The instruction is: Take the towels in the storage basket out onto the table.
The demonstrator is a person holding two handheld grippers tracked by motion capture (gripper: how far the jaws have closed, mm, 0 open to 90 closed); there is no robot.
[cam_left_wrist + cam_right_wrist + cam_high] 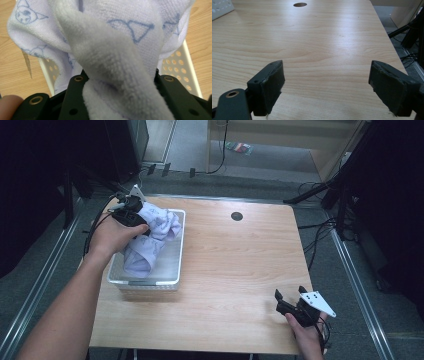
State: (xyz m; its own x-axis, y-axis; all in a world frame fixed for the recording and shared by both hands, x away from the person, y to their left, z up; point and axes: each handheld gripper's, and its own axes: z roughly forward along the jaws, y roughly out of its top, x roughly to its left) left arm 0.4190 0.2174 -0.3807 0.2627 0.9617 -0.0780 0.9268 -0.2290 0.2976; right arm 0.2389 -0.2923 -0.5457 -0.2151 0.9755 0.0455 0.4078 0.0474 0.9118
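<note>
Count: 1 table, wood top, with 1 round hole in it. 1 white perforated basket. 1 lilac towel with blue cartoon print, bunched up. 2 grippers: left gripper and right gripper, 2 black jaws each. 2 hands holding them. Floor behind the table: 1 small multicoloured packet.

A pale lilac towel with blue cartoon outlines lies in a white perforated basket.
</note>
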